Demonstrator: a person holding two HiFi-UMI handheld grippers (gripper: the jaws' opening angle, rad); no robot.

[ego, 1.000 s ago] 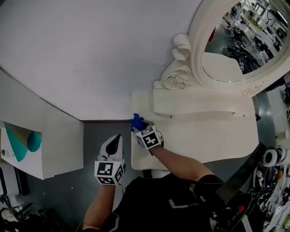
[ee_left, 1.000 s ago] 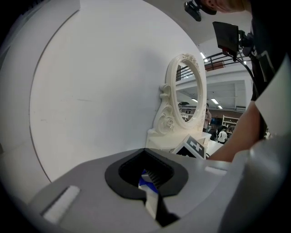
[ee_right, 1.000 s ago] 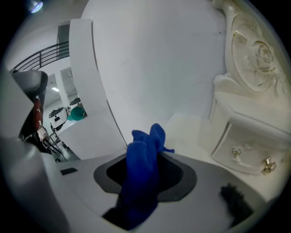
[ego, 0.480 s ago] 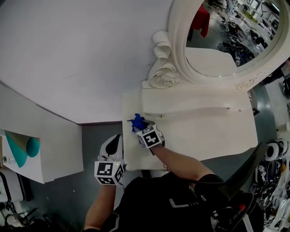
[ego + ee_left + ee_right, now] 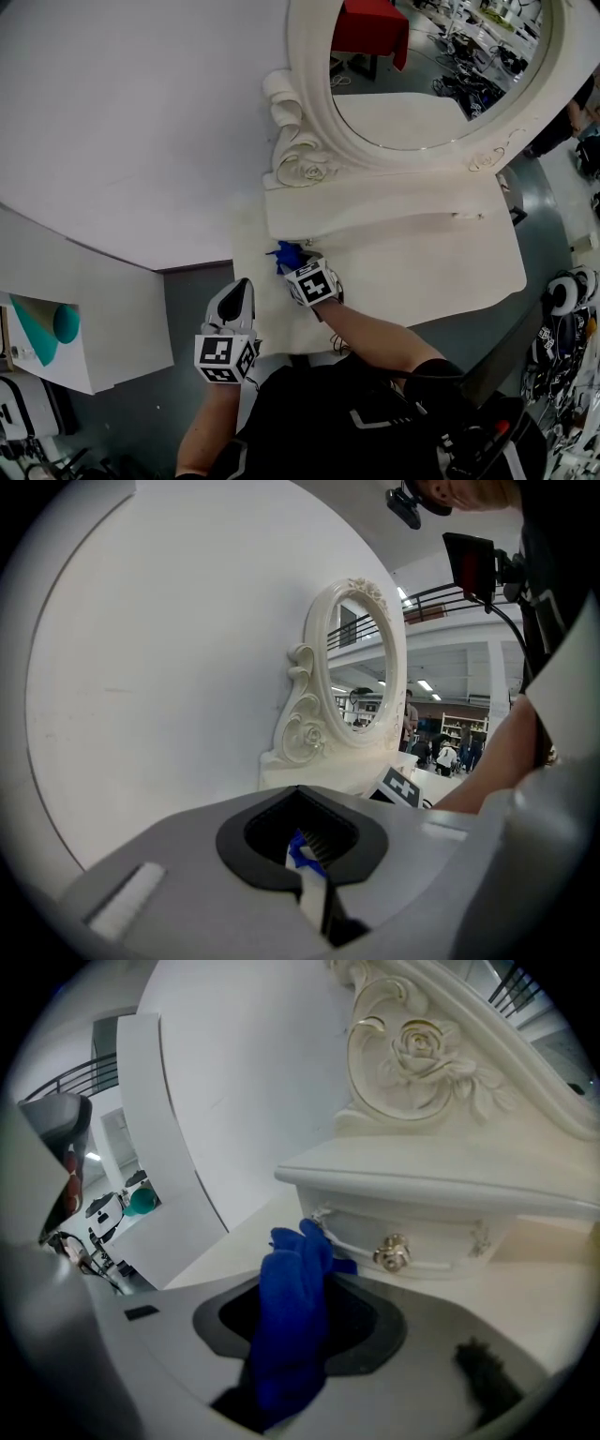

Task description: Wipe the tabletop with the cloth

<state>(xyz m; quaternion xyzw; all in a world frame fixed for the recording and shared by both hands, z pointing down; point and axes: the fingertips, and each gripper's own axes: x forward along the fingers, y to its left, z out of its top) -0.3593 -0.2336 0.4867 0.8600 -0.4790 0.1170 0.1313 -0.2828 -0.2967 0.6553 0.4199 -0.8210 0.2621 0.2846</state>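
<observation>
My right hand-held gripper [image 5: 292,265] clamps the blue cloth [image 5: 285,254] by the drawer [image 5: 441,1227], bare bench [image 5: 422,272] running rightward; left hand-held gripper [image 5: 241,286], closed, hangs off-edge.

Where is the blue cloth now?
Head view: the blue cloth is pinched in the right tongs at the left end of the tabletop, before the drawer under the mirror.

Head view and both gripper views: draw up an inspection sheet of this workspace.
Surface: white tabletop, bare where visible.
Job's things: blue cloth, bunched, close to the drawer.
Clutter: nothing seen.
Grippers: right gripper shut on the cloth; left gripper jaws together, holding nothing, at the table's left edge.
Cables: nothing seen on the tabletop.
Surroundings: oval mirror, white wall, grey floor.
</observation>
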